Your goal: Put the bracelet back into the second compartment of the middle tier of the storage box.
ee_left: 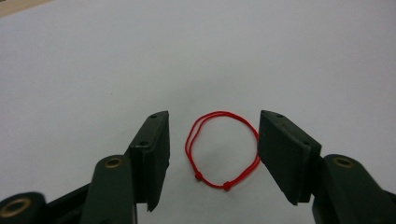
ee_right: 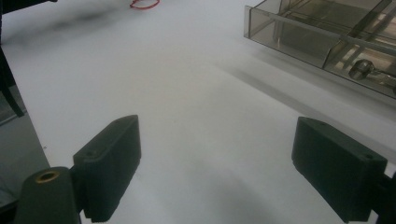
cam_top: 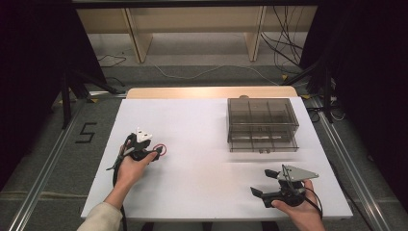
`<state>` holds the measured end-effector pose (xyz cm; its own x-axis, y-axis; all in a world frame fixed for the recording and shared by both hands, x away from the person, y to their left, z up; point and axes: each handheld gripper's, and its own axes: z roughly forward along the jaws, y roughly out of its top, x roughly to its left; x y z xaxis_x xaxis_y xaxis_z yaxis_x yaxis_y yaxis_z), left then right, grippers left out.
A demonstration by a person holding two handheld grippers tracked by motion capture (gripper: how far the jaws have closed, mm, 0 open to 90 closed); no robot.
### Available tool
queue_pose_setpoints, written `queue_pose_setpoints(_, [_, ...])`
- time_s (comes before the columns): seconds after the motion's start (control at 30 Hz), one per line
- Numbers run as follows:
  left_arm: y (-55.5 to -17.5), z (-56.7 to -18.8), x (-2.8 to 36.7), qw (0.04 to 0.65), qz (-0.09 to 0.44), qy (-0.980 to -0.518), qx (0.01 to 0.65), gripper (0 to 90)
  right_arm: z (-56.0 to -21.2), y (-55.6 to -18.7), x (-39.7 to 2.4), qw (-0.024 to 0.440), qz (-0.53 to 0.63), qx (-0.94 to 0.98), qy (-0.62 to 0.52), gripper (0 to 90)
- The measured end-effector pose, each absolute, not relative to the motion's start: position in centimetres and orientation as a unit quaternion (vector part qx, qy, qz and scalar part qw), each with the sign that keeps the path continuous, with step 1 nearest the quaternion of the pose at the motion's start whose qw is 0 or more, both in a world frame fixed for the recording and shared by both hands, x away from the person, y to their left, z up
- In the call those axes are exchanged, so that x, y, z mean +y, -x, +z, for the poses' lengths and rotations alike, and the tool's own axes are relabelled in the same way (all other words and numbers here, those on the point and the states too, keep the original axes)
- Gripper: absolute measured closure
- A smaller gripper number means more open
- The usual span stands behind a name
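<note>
A thin red cord loop [ee_left: 222,149] with two small knots lies flat on the white table [cam_top: 202,144]. My left gripper [ee_left: 212,154] is open, its two black jaws standing on either side of the loop without touching it. From above, the red cord loop [cam_top: 161,149] sits just past the left gripper [cam_top: 155,153] at the table's left middle. My right gripper [cam_top: 263,183] is open near the front right edge, with nothing between its jaws. The right gripper view catches the red cord loop [ee_right: 144,4] far off at the top.
A smoky transparent drawer box [cam_top: 261,124] with compartments stands at the back right of the table; its front corner [ee_right: 299,28] is close ahead of the right gripper. A wooden shelf frame [cam_top: 192,29] and floor cables [cam_top: 284,43] lie beyond the table.
</note>
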<state>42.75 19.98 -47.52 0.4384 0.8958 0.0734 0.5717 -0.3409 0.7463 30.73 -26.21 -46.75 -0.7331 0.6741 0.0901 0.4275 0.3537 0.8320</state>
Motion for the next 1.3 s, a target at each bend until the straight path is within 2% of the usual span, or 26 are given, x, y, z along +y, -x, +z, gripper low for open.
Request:
queue_pose_setpoints(0.43, [-43.7,-48.2,20.2,0.308,0.240,-0.779,0.490,56.8,-46.8,-30.7,-26.2,0.135,0.458,0.811,-0.339,16.4])
queue_pose_setpoints(0.9, [-43.6,-48.5,20.5,0.287,0.207,-0.778,0.519,68.7,-46.8,-30.7,-26.2,0.135,0.458,0.811,-0.338,16.5])
queue_pose_setpoints(1.3, [-43.4,-48.7,20.3,0.292,0.195,-0.778,0.522,78.8,-46.8,-30.7,-26.2,0.135,0.456,0.812,-0.339,16.5])
